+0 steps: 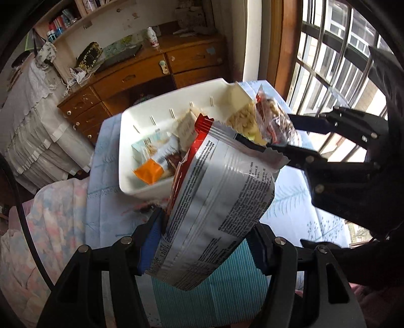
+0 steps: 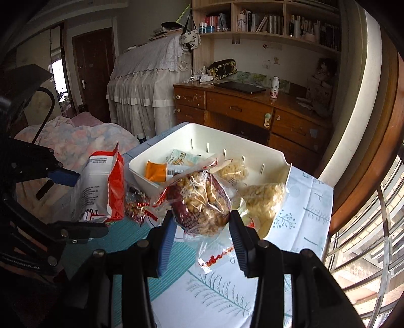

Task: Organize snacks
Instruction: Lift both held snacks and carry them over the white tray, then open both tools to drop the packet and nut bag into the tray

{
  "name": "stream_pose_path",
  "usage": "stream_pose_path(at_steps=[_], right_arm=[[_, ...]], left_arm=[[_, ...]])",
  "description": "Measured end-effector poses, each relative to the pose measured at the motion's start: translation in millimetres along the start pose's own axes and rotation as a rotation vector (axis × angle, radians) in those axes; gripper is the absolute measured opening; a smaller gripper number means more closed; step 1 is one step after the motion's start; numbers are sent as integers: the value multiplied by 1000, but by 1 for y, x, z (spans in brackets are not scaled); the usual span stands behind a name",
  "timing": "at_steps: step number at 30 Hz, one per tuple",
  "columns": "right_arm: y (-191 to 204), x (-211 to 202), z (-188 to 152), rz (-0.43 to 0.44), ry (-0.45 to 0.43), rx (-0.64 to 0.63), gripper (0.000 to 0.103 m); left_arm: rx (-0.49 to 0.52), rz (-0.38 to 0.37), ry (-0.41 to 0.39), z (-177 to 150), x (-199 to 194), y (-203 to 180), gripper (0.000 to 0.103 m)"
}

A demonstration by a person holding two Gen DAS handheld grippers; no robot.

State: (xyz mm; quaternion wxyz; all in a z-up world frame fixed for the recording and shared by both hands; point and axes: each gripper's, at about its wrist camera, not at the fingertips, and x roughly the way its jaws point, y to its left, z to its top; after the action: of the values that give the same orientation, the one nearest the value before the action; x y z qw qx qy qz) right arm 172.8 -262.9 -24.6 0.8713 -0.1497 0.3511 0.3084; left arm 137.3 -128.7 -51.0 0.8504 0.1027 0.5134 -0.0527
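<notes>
Nearest to us, the left gripper is clamped on a silver-and-red foil bag; its back panel carries dense black print too small to read, and its lower end is cut off behind the blue ribbed pads. We log the right gripper closed on a clear crinkled packet of pale brown puffed pieces with a dark red printed band; the characters on it are blurred, and the packet's clear tail with red marks hangs below the jaws. Both bags are held up over the table, whose cloth is white with teal leaf sprigs and a teal striped section. Just beyond we count a second small red-trimmed packet lying on the cloth, contents indistinct, and a clear bag of pale curls at the bin's near corner. The white plastic bin, rectangular with slotted walls, holds an orange sachet, a pale printed pack with a barcode, and another bag of curls; whatever lies lower in it is hidden. Farthest, we note a scuffed wooden desk with a white bottle, label illegible, and a bookshelf.
</notes>
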Motion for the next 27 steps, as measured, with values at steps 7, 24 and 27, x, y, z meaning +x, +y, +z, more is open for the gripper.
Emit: stream_pose_path(at_steps=[7,24,27], right_arm=[[-5,14,27,-31,-29,23,43],[-44,79,61,-165,-34,191,44],[-47,89,60,-179,-39,208,44]], left_arm=[[-51,-24,-53,44,0,35,61],[-179,-75,-105,122,69,106,61],[-173,-82,-96,126,80,111,61]])
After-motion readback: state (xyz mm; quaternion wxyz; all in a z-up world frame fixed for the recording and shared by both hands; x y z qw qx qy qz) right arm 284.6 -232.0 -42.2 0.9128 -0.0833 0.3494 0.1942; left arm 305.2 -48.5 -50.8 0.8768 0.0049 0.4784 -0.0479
